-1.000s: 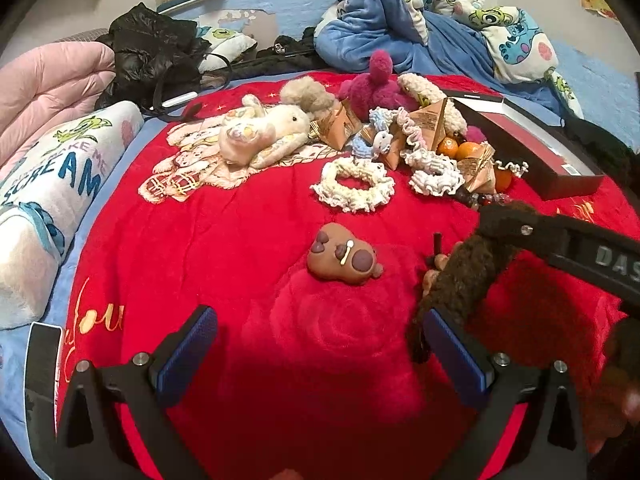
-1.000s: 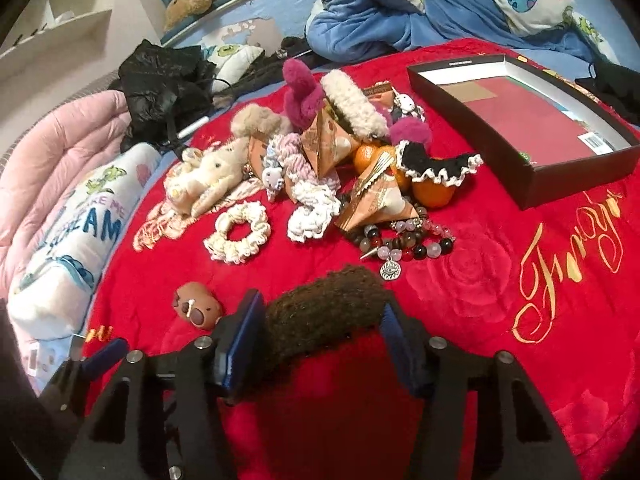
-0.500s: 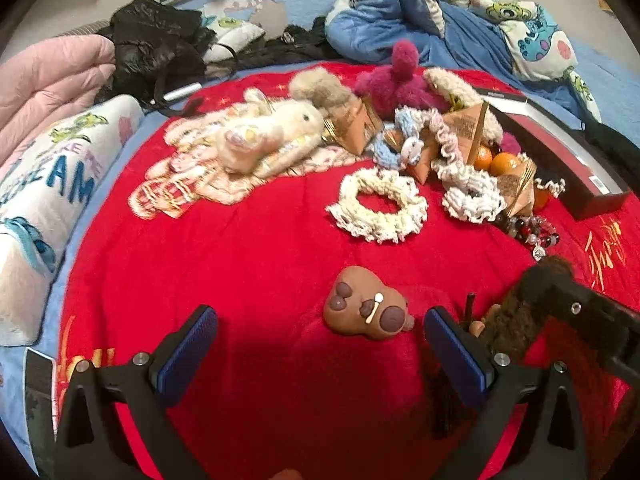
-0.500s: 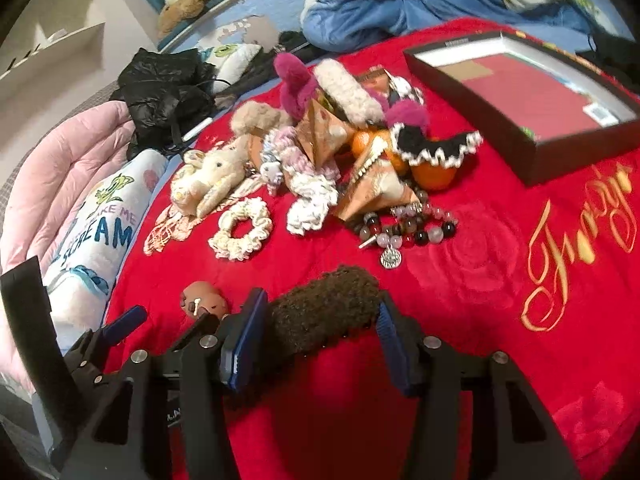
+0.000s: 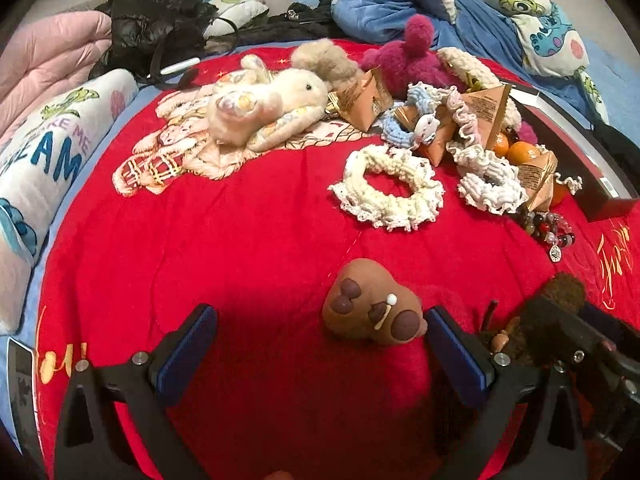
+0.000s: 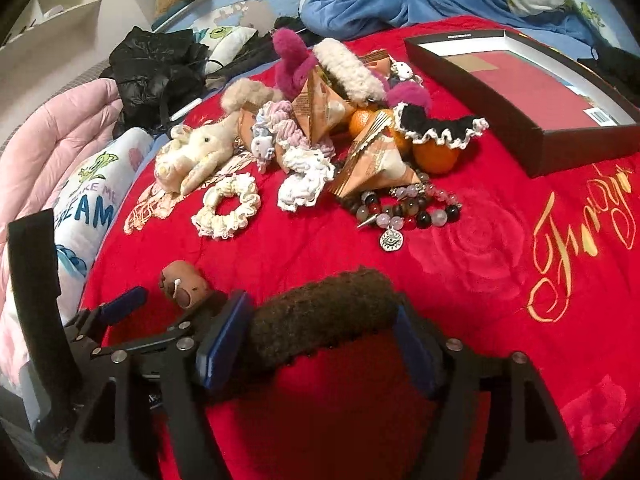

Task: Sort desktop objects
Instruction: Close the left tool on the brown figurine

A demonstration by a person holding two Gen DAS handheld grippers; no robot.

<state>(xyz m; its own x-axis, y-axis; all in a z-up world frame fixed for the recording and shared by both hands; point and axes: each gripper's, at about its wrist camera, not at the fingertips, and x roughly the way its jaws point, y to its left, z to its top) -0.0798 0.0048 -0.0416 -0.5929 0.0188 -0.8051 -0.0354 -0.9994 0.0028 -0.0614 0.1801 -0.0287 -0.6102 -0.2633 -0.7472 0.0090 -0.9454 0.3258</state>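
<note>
- Right gripper (image 6: 320, 336): jaws opening, with a dark brown fuzzy roll (image 6: 324, 316) lying crosswise between the blue pads. Left end of the roll against the left pad; whether the right pad still pressed on it could not be told (grip taken as released).
- Brown fuzzy roll: resting on the red blanket (image 6: 480, 280), on the near side of the bead bracelet (image 6: 404, 208).
- Left gripper (image 5: 320, 340): fingers spread wide and released, nothing clasped. Positioned low over the red blanket, with the brown capybara toy (image 5: 372, 304) just beside the inner face of the right-hand finger (image 5: 456, 356); contact not discernible.
- Brown capybara toy: lying on the blanket, near side of the cream scrunchie (image 5: 388, 192), apart from it.
- Cream scrunchie: flat on the blanket, just beside the central pile as viewed from the left wrist.
- Central pile (taken as landmark): white frilly scrunchie (image 6: 306, 178), kraft paper packets (image 6: 376, 164), oranges (image 6: 436, 156), magenta plush (image 6: 292, 62), black frilled scrunchie (image 6: 440, 126), heaped together and touching.
- Cream plush rabbit (image 5: 260, 108): left of the pile, lying on a printed cloth.
- Dark box lid (image 6: 532, 92): right of the pile, open side up, on the blanket.
- Bead bracelet: touching the near edge of the pile.
</note>
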